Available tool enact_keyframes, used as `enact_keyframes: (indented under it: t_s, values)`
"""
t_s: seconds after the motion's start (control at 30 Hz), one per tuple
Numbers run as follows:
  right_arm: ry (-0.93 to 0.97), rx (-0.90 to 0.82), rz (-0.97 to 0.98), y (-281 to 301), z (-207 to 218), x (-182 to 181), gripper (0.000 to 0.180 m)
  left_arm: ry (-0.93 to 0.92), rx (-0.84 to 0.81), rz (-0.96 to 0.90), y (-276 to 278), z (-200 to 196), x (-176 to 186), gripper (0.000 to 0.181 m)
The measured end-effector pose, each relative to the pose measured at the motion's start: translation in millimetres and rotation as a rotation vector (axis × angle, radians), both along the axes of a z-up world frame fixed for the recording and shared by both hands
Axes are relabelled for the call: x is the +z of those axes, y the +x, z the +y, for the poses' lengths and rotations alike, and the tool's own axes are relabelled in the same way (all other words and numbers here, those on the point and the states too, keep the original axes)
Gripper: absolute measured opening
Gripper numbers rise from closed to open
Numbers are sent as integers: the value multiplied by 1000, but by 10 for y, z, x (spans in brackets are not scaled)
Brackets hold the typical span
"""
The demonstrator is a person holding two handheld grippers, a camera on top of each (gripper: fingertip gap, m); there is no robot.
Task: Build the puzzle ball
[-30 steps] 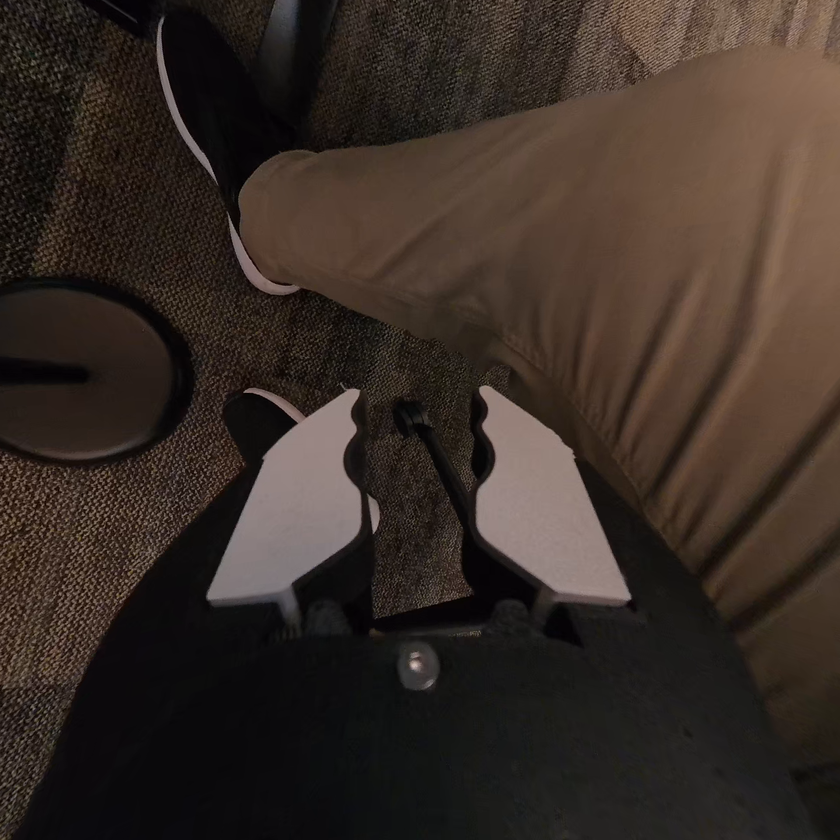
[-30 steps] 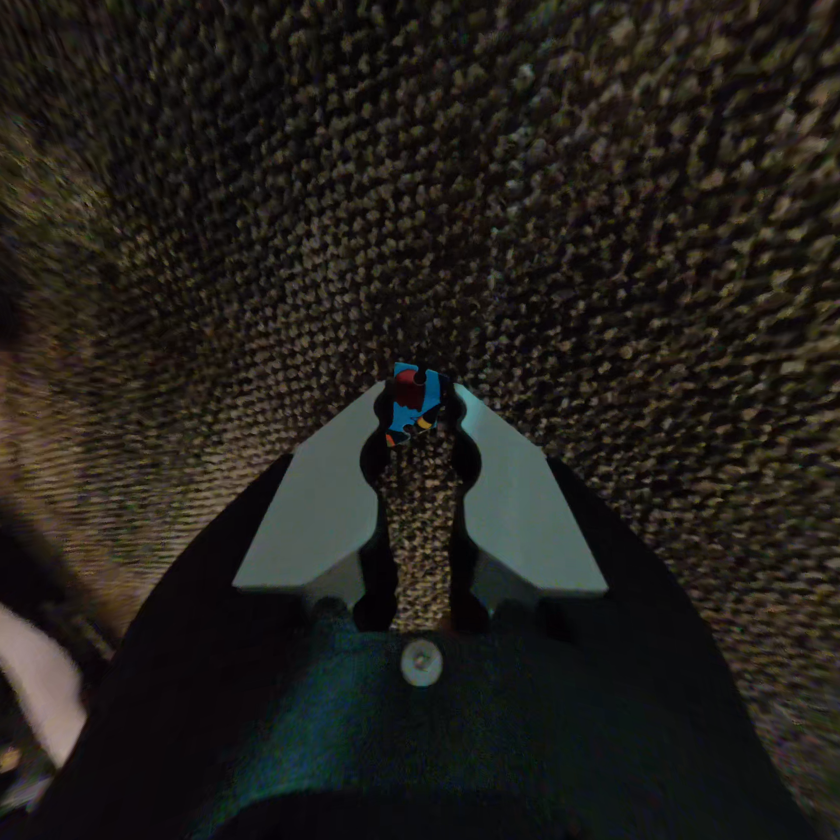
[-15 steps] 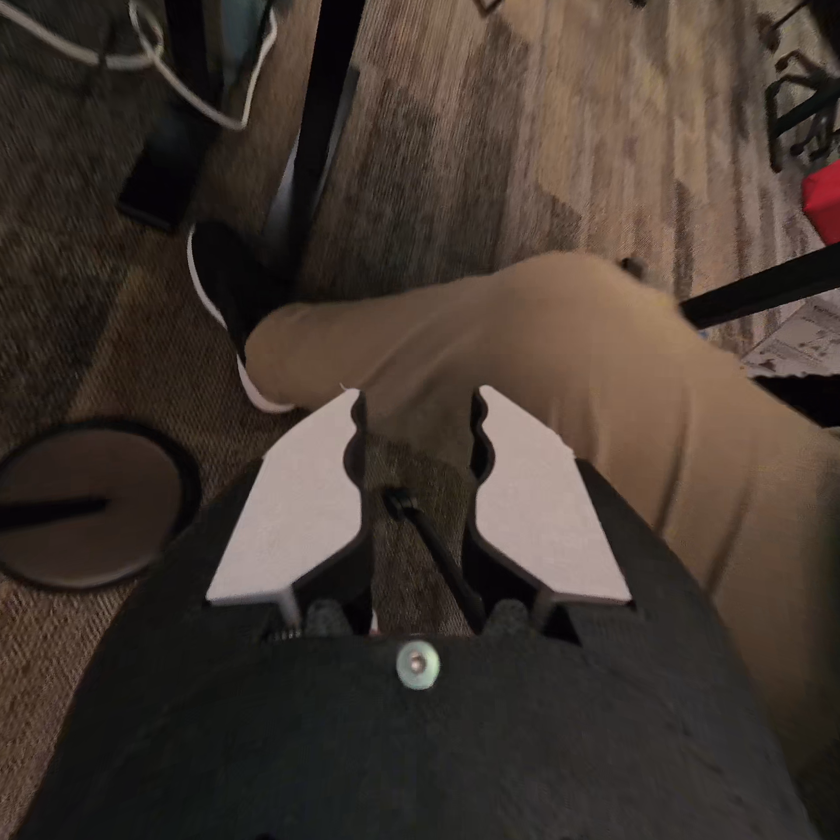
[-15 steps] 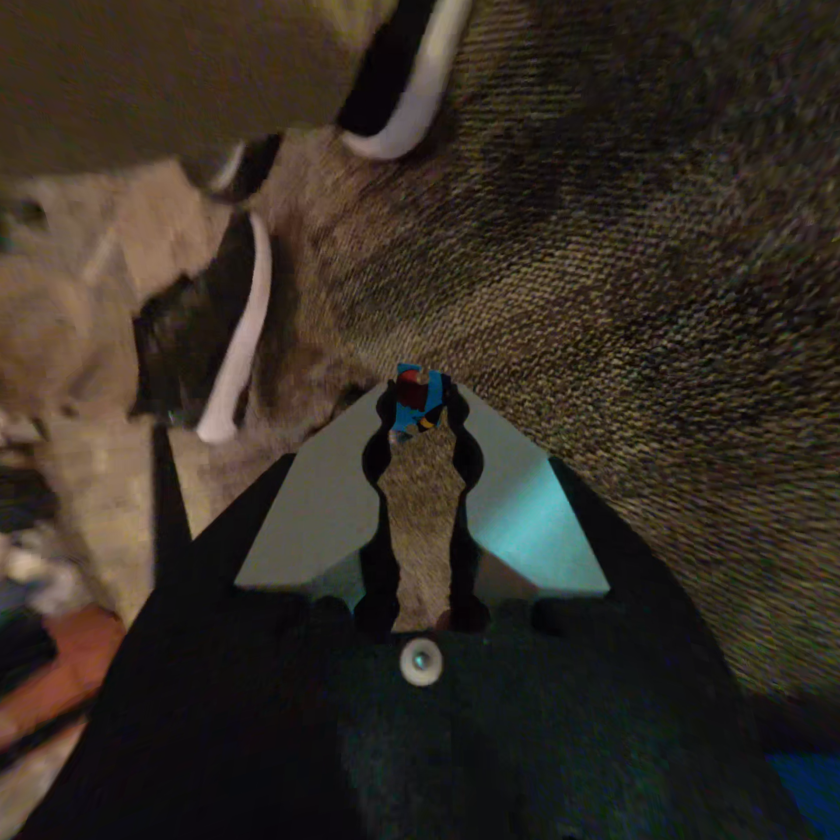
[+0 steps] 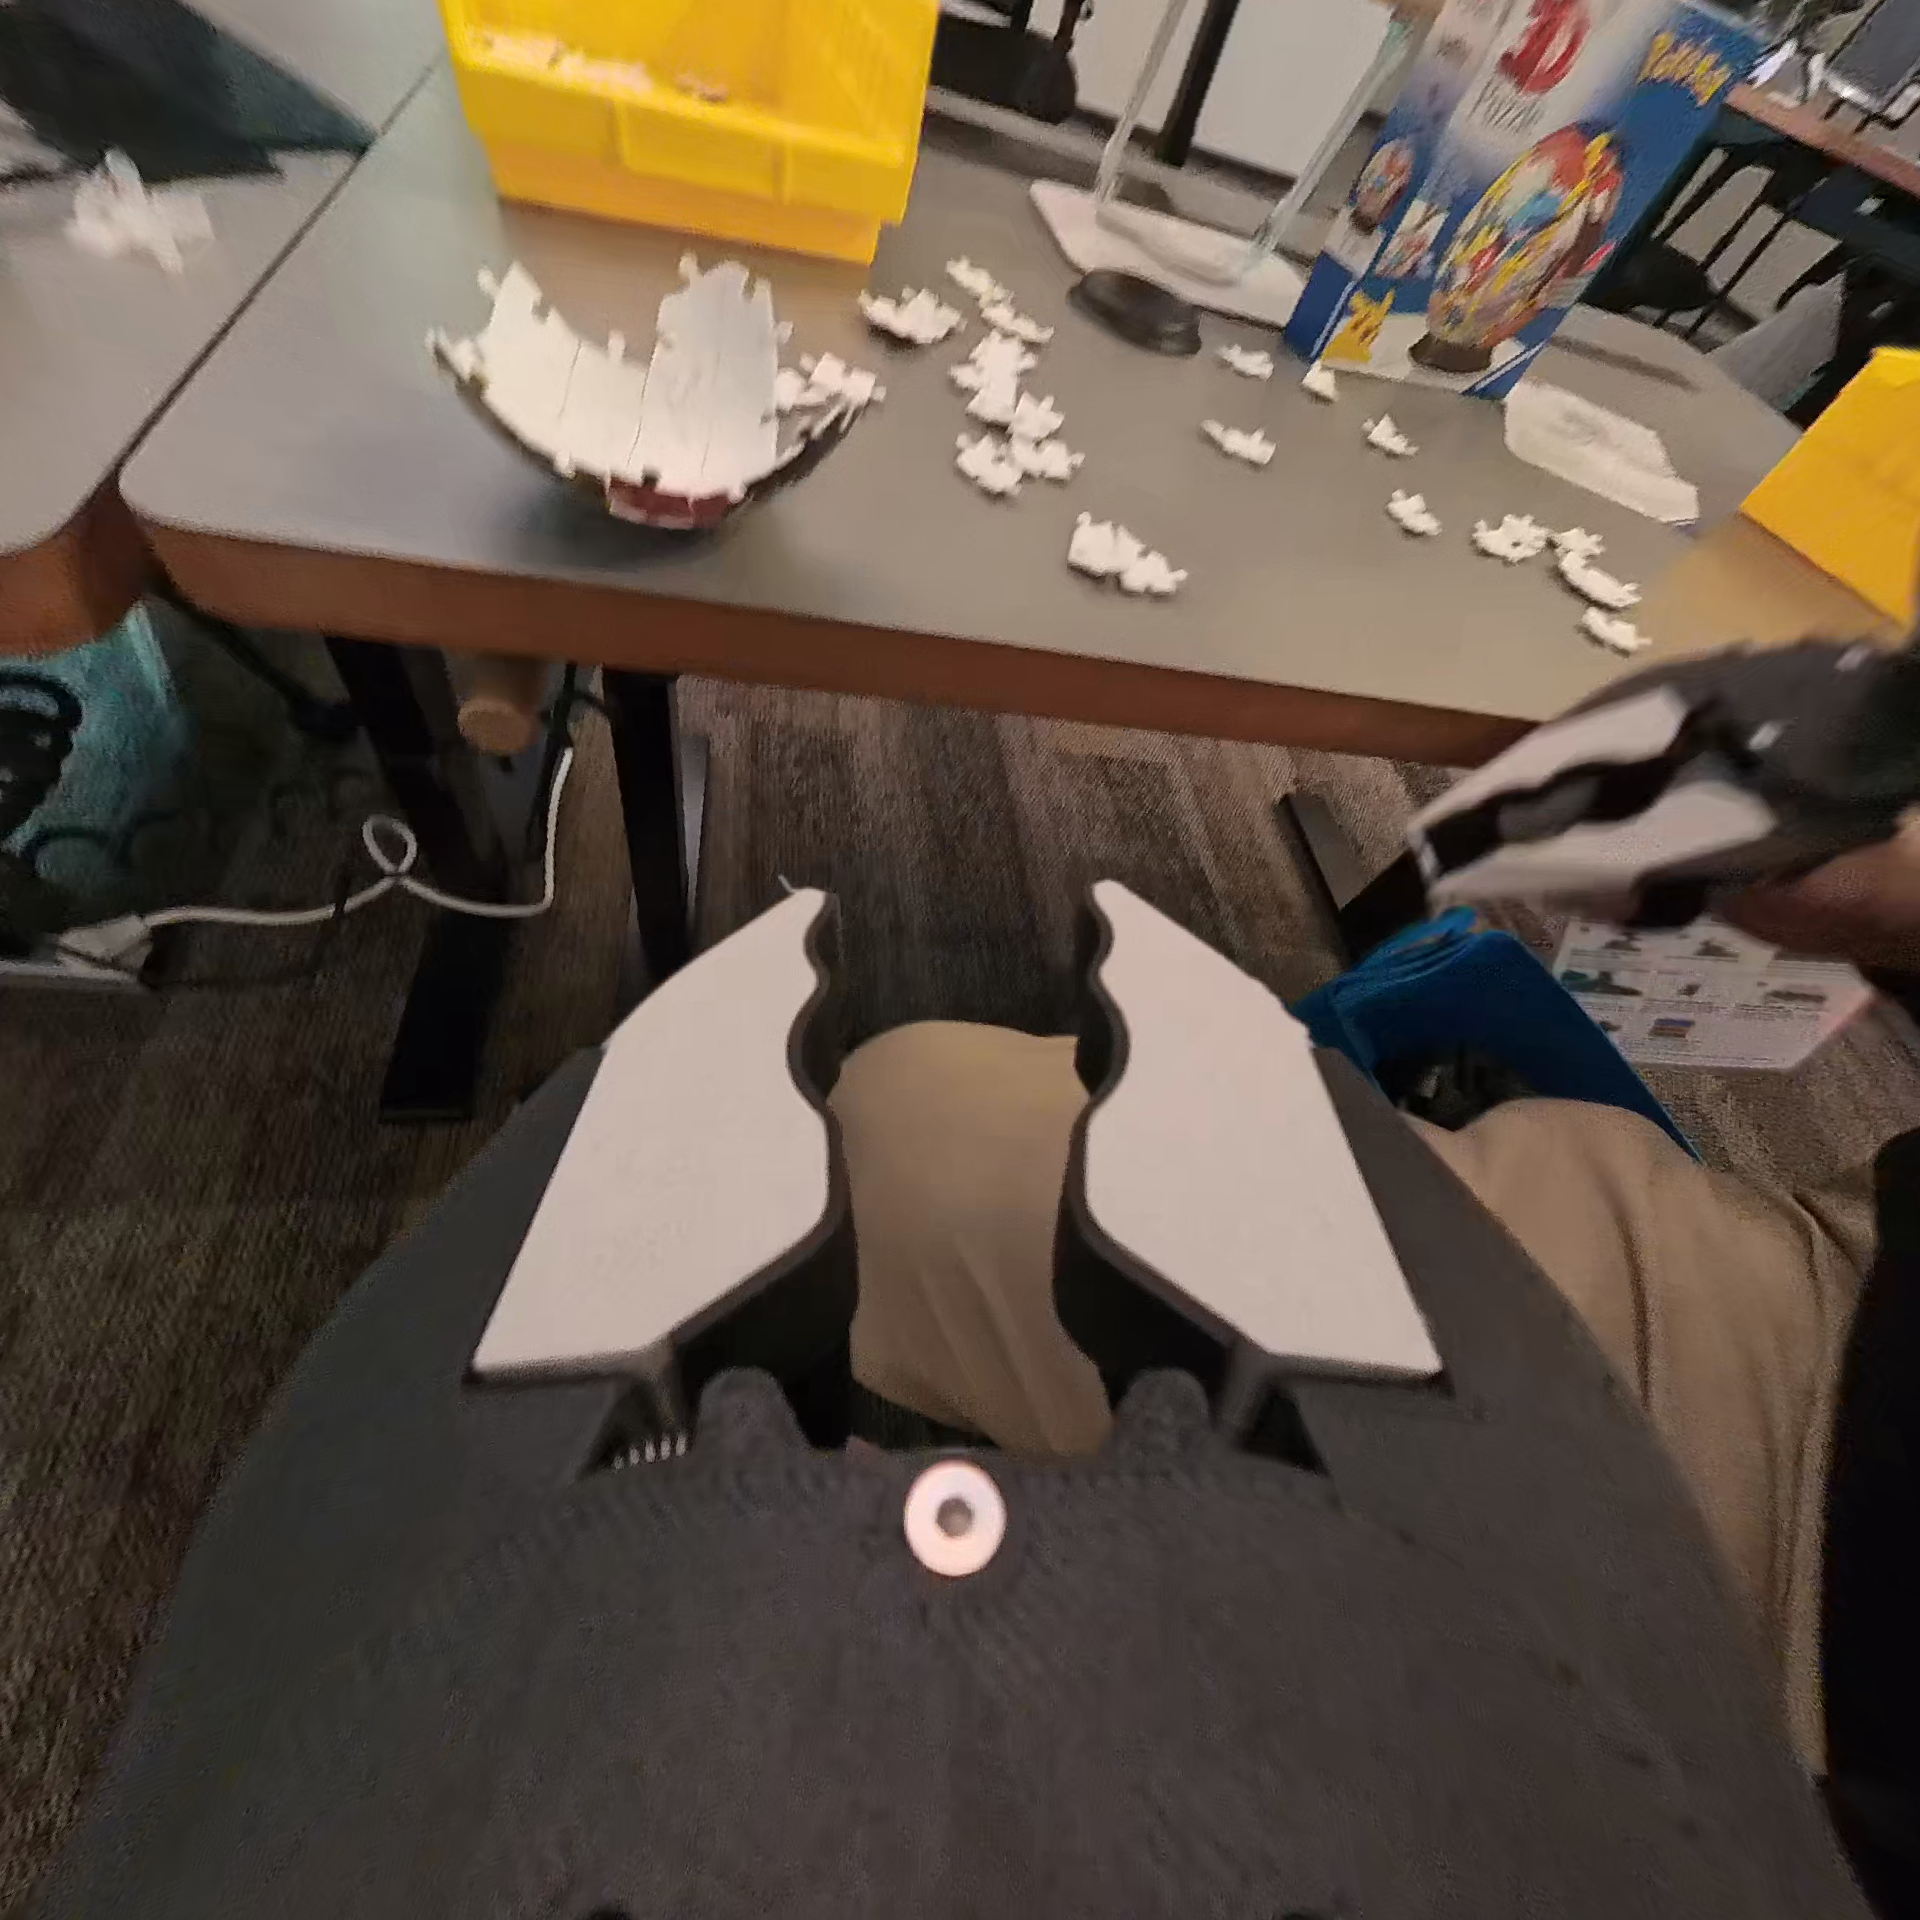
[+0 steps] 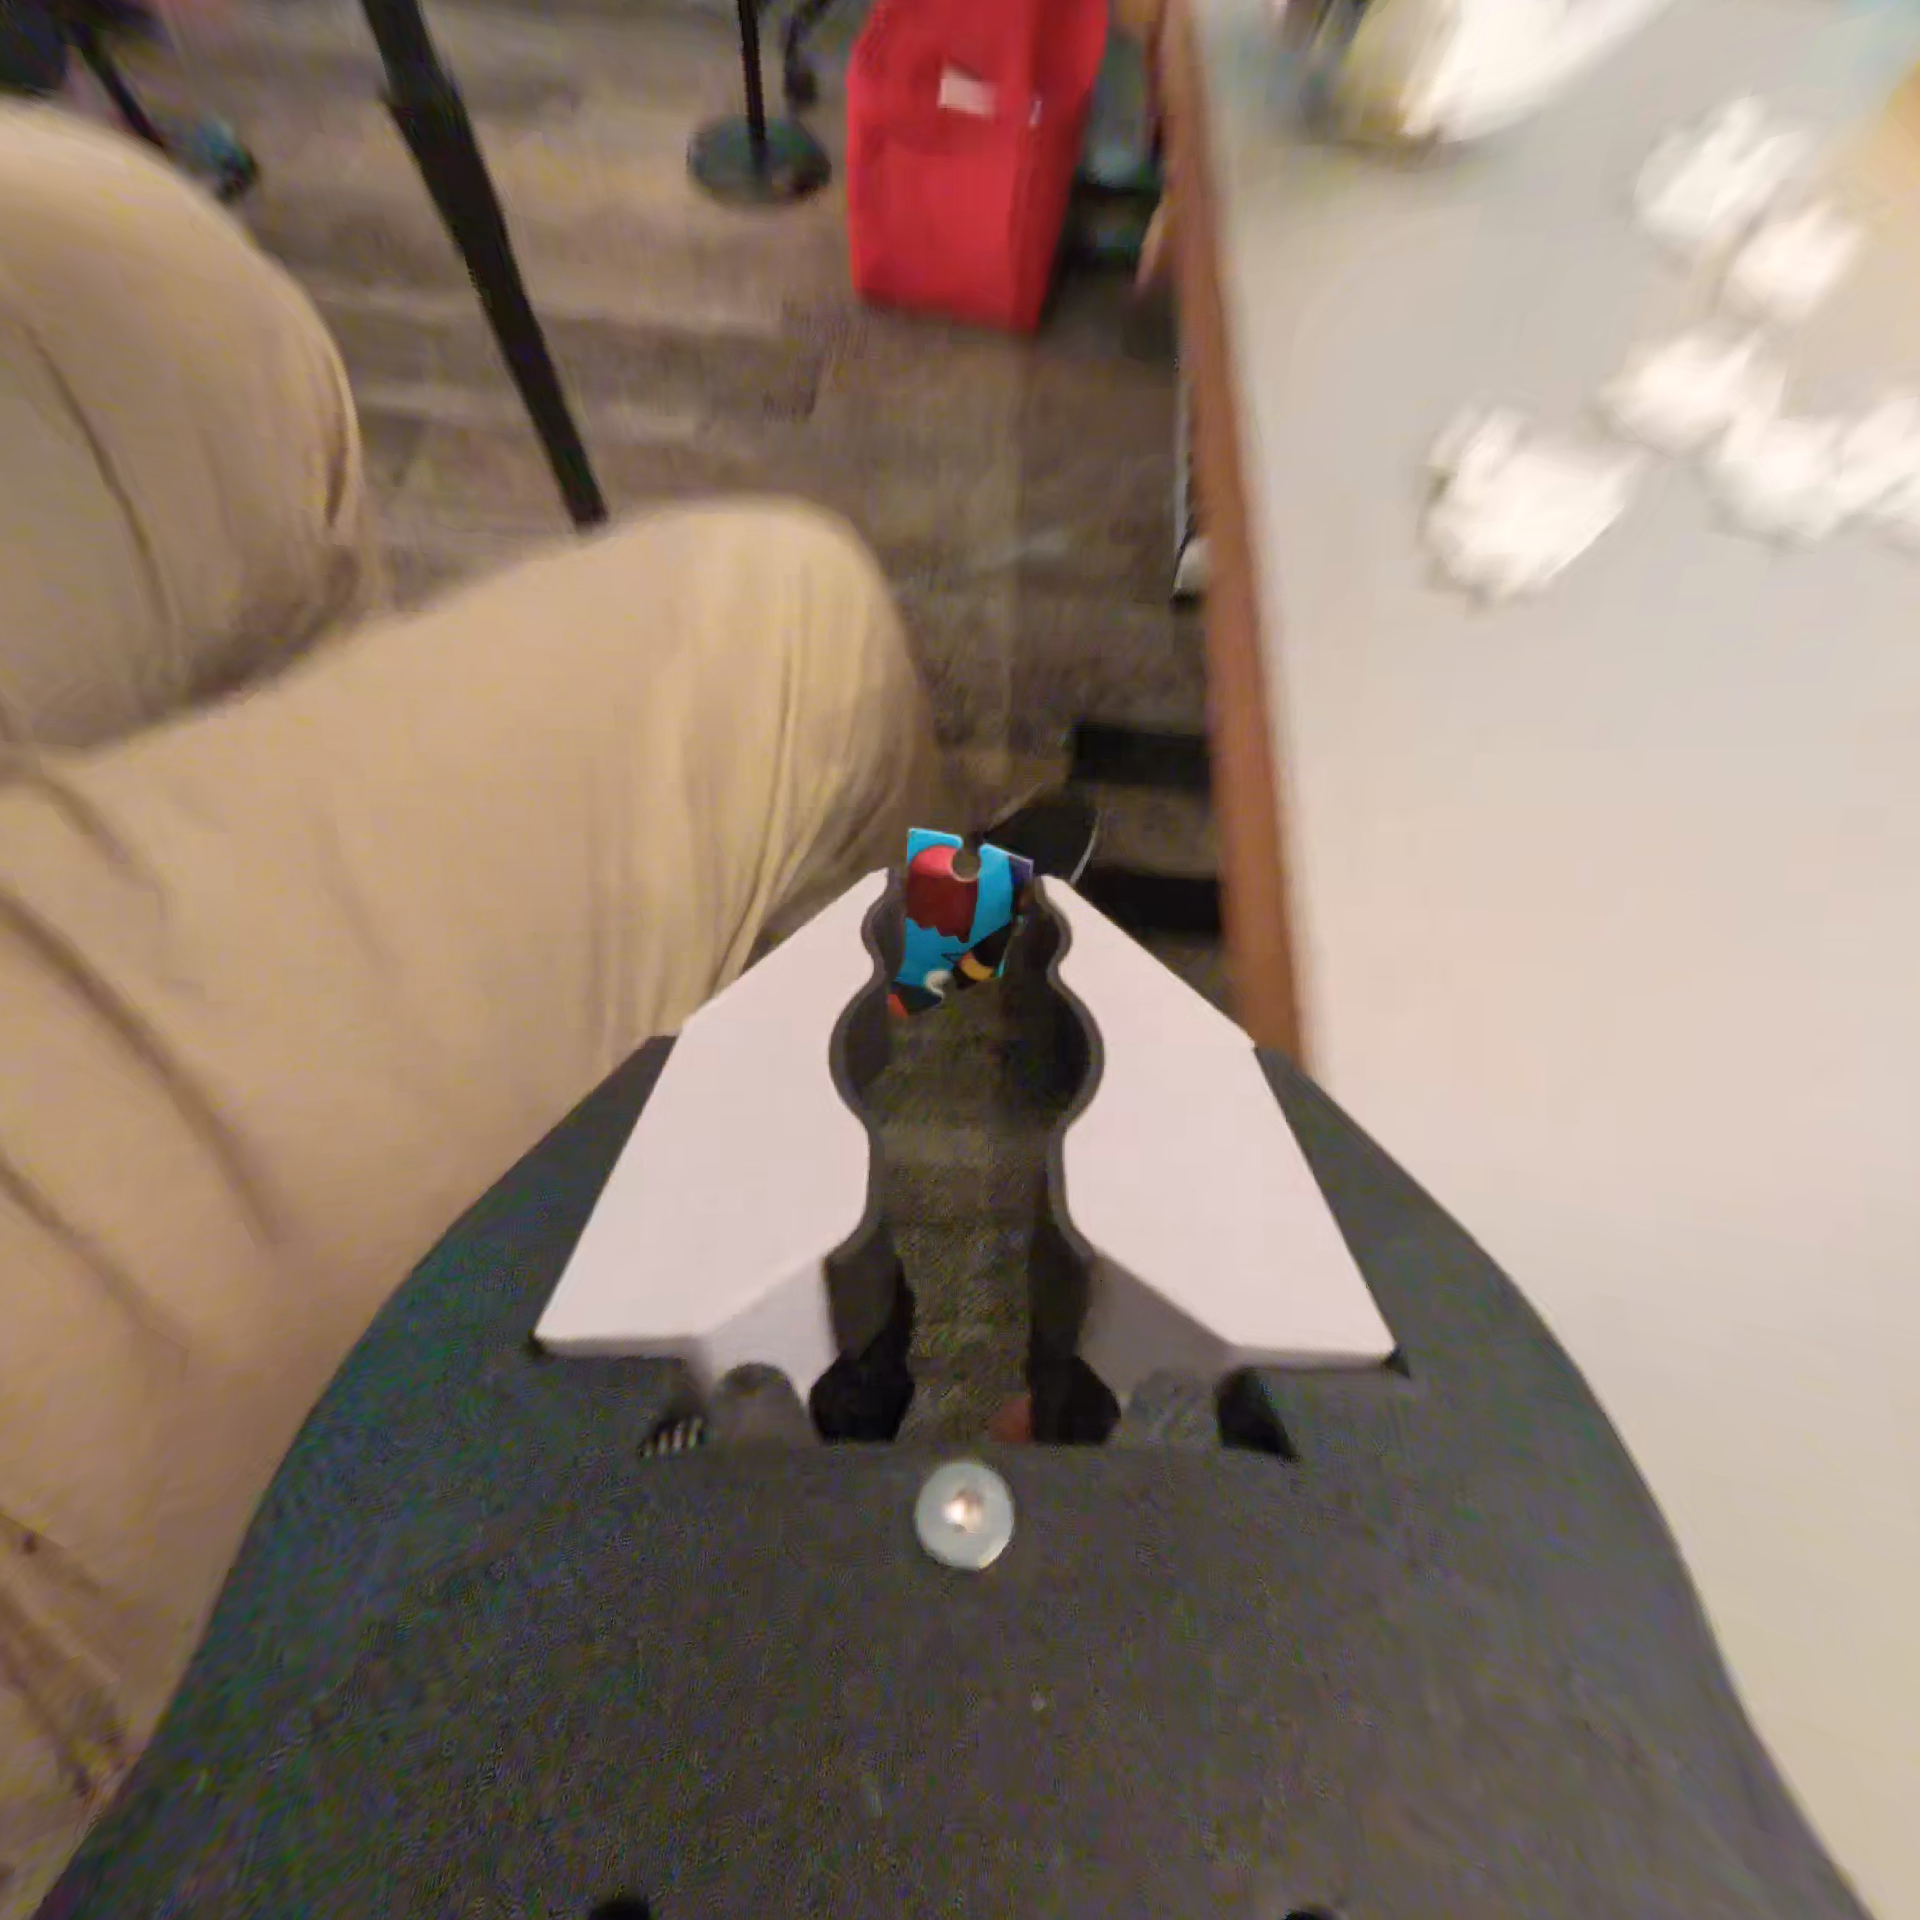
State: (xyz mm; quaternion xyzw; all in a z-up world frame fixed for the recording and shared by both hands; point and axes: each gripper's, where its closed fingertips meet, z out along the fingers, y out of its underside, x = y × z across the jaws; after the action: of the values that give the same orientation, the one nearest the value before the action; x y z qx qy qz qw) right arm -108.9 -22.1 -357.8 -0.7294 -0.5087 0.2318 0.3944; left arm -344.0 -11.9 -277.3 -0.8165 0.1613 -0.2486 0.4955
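The half-built puzzle ball [image 5: 644,416], a white-lined bowl of joined pieces, sits on the grey table [image 5: 312,457]. Several loose white pieces [image 5: 1013,416] lie scattered to its right. My left gripper [image 5: 956,914] is open and empty, held below table height above a person's knee. My right gripper [image 6: 961,894] is shut on a blue and red puzzle piece [image 6: 951,925] at its fingertips, beside the table edge [image 6: 1231,623]. It also shows in the left wrist view [image 5: 1621,831] at the right. Blurred loose pieces [image 6: 1527,499] lie on the table in the right wrist view.
A yellow bin [image 5: 686,104] stands behind the ball. The puzzle box [image 5: 1496,187] and a clear stand [image 5: 1174,239] are at the back right. A person's tan trouser legs [image 6: 364,831] are under both grippers. A red bag [image 6: 966,156] and table legs [image 5: 644,831] are on the carpet.
Both grippers have swung up from the carpet to the table. The right one has kept hold of the coloured piece. The left one has stayed open.
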Motion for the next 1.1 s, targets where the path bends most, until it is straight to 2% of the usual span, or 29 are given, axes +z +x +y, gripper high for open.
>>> enact_keyframes:
  t_s: [0.07,0.13,0.2,0.27,0.33,0.53,0.6,0.67,0.8,0.97,1.1]
  values:
    - [6,-12,72,-58,230,497,21,26,-21,1,79,72,68,42]
    - [-120,-39,208,-113,542,809,21,40,-59,-6,199,182,88,42]
    - [-297,-30,217,-139,839,829,21,49,-130,15,382,322,83,41]
    - [-384,-45,225,-116,1184,795,21,74,-209,55,598,496,88,41]
    - [-527,-20,232,-123,1374,741,21,93,-296,64,867,678,94,42]
    - [-779,1,224,-57,1717,563,21,131,-518,114,1678,1086,52,42]
    - [-792,54,269,-57,1736,639,21,117,-547,105,1905,1162,42,42]
    - [-831,112,335,-64,1701,794,21,110,-539,193,2047,1276,-35,49]
    - [-967,312,382,-30,1429,1022,21,212,-570,263,2229,1421,58,49]
    - [-1053,452,325,30,1307,1035,21,417,-742,429,2402,1429,135,38]
    - [-1121,534,280,107,1245,1003,21,463,-877,475,2561,1261,36,24]
